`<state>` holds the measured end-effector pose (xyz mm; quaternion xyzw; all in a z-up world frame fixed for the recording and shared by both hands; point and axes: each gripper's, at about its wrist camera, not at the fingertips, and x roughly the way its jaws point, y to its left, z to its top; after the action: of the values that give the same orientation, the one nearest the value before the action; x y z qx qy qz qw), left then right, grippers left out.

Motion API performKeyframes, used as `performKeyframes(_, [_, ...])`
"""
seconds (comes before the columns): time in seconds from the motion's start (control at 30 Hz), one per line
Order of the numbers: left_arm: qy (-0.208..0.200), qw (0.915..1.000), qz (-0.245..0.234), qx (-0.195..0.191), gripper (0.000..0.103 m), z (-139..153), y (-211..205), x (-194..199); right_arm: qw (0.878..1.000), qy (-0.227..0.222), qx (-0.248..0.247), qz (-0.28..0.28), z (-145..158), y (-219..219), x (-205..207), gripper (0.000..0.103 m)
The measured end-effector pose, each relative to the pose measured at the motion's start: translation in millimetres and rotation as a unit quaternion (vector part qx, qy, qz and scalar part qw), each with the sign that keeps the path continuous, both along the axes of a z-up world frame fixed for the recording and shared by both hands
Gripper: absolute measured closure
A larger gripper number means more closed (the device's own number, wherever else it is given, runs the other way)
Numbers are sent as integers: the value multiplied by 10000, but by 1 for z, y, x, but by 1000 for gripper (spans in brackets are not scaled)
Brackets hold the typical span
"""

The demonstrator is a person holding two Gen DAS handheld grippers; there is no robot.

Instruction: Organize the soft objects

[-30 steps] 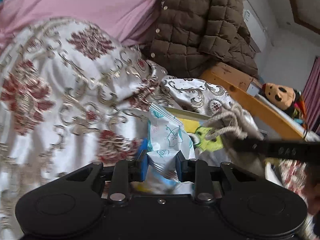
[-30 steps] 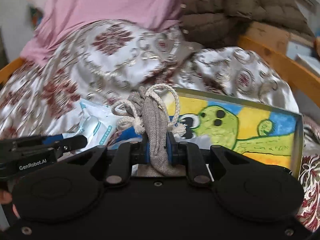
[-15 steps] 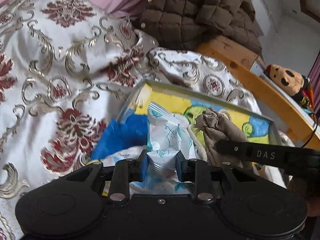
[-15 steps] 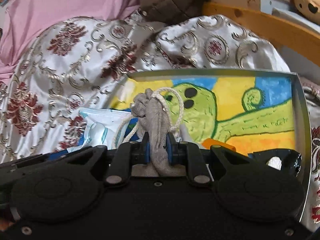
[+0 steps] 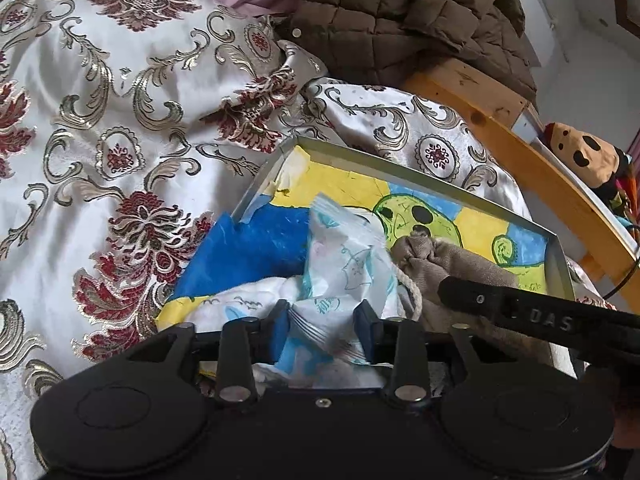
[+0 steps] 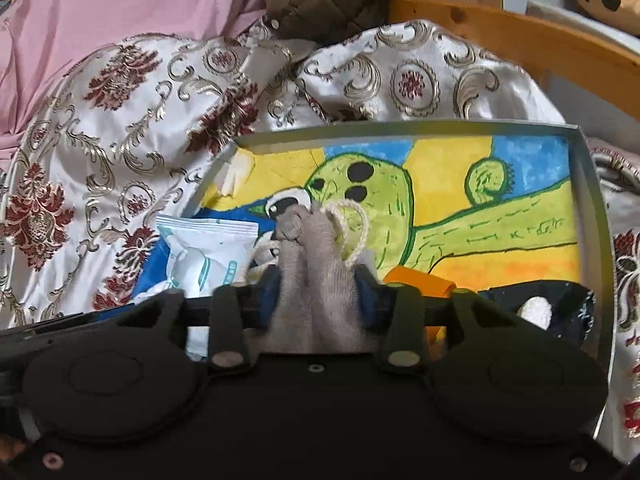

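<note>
The step in hand looked like the release of two soft items into the shallow grey tray (image 6: pixel 592 200), lined with a yellow, blue and green cartoon drawing, which lay on the bed.

At the left, the left gripper (image 5: pixel 325 326) hung low over the tray's near corner, its jaws opening, with the crinkled white-and-teal plastic packet (image 5: pixel 348 256) between them and resting on a blue plastic sheet (image 5: pixel 248 248); its pads seemed to have come off the packet.

To the right, the right gripper (image 6: pixel 316 294) was likewise opening, the grey cloth drawstring pouch with cream cord (image 6: pixel 316 248) upright between its jaws, just beside the packet.

Next, both grippers would probably need to spread fully and draw back without dragging the items out.

The surface was a rumpled white satin quilt with red and gold flowers (image 5: pixel 120 140). Behind lay a pink sheet (image 6: pixel 140 0), a brown quilted jacket (image 5: pixel 400 12), a wooden bed rail (image 5: pixel 520 152) and a spotted plush toy (image 5: pixel 580 152).
</note>
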<state>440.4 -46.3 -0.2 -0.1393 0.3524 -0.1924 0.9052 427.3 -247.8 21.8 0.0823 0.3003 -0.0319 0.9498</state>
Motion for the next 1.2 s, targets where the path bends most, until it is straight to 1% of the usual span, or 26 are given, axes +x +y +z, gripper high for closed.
performKeyframes(0.07, [-13, 10000, 45, 48, 54, 3, 1, -3, 9999, -88, -73, 6, 7, 0, -8, 59])
performKeyframes(0.13, [-40, 9999, 93, 95, 49, 7, 3, -7, 9998, -156, -134, -1, 15, -1, -14, 54])
performKeyframes(0.2, [-74, 9998, 158, 109, 40, 12, 5, -11, 9996, -228, -179, 24, 23, -2, -21, 48])
performKeyframes(0.23, [-103, 9997, 183, 100, 38, 16, 7, -14, 9994, -270, -194, 39, 27, -2, -25, 46])
performKeyframes(0.3, [-163, 9996, 214, 106, 33, 23, 9, -20, 9990, -376, -227, 61, 37, -3, -35, 37])
performKeyframes(0.37, [-271, 9992, 245, 135, 29, 32, 11, -27, 9983, -509, -250, 105, 48, -4, -47, 34])
performKeyframes(0.47, [-447, 9984, 283, 180, 25, 47, 15, -41, 9972, -693, -251, 132, 63, -6, -63, 23])
performKeyframes(0.6, [-632, 9971, 331, 264, 23, 63, 19, -62, 9952, -921, -269, 196, 82, -6, -89, 19])
performKeyframes(0.63, [-681, 9967, 355, 258, 22, 67, 20, -68, 9946, -979, -266, 199, 87, -7, -96, 16])
performKeyframes(0.67, [-741, 9963, 367, 250, 21, 71, 21, -75, 9938, -1056, -267, 198, 91, -7, -104, 8])
performKeyframes(0.73, [-914, 9947, 400, 254, 19, 81, 23, -91, 9922, -1193, -279, 229, 99, -8, -119, 6])
performKeyframes(0.77, [-1016, 9936, 419, 276, 18, 85, 24, -100, 9913, -1263, -260, 255, 104, -8, -128, 1])
performKeyframes(0.9, [-1387, 9884, 510, 350, 10, 102, 31, -134, 9868, -1570, -244, 324, 120, -10, -166, 1])
performKeyframes(1.07, [-1835, 9799, 652, 439, 1, 126, 37, -177, 9807, -1894, -282, 389, 137, -9, -214, 1])
performKeyframes(1.2, [-2128, 9736, 657, 494, 1, 144, 37, -212, 9769, -2089, -238, 387, 147, -7, -250, 1])
